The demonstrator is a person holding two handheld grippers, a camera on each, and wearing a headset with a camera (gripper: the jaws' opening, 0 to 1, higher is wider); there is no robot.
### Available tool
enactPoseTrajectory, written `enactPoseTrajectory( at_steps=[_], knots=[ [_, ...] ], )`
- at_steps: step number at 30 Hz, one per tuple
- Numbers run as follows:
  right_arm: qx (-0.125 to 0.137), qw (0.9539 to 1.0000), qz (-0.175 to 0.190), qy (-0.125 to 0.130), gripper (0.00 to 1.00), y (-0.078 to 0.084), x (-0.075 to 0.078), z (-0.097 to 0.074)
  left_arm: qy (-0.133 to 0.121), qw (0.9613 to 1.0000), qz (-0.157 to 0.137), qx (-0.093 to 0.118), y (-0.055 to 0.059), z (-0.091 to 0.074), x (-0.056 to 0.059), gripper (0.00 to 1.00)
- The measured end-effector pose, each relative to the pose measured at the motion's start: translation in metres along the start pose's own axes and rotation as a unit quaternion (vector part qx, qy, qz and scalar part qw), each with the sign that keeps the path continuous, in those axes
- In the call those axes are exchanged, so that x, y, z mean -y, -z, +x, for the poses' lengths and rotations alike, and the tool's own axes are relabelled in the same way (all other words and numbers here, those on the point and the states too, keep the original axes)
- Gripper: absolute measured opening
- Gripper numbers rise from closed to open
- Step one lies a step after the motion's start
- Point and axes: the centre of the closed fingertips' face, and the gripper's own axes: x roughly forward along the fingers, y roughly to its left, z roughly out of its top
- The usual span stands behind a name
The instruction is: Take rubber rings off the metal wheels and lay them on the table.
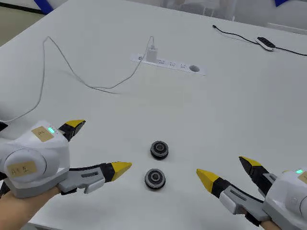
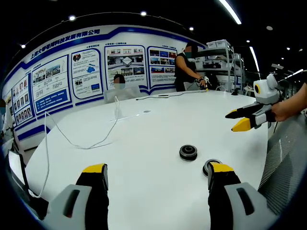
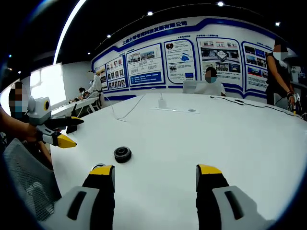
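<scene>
Two small metal wheels with black rubber rings lie flat on the white table (image 1: 230,105): a farther wheel (image 1: 159,149) and a nearer wheel (image 1: 155,178). My left gripper (image 1: 100,145) hovers open to their left, and my right gripper (image 1: 226,168) hovers open to their right, both empty. In the left gripper view the open left gripper (image 2: 157,168) faces the farther wheel (image 2: 188,152); the nearer wheel (image 2: 208,165) is partly behind one jaw, and the right gripper (image 2: 242,120) is beyond. In the right gripper view the open right gripper (image 3: 156,168) faces one wheel (image 3: 123,154), with the left gripper (image 3: 64,132) beyond.
A white power strip (image 1: 168,63) with a plugged-in charger and a long white cable (image 1: 72,72) lies further back. A black cable with a remote (image 1: 265,43) lies at the far right. People (image 2: 187,67) are at the table's far side.
</scene>
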Motion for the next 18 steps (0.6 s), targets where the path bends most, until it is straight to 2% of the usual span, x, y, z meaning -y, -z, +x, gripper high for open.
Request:
enactPoseTrajectory(
  at_steps=[6,10,18],
  knots=[
    [-0.003,1.0,0.003,-0.003,0.68,0.002,-0.001,0.0,0.007,1.0,0.002,0.001,0.0,0.002,0.003,0.87],
    [-0.009,0.9999,0.008,-0.004,0.68,0.007,-0.001,0.001,0.017,0.9998,0.011,-0.009,0.003,0.003,0.007,0.85],
    [-0.014,0.9997,0.017,-0.006,0.67,0.011,-0.001,-0.001,0.027,0.9994,0.016,-0.015,0.007,0.005,0.011,0.83]
  ],
)
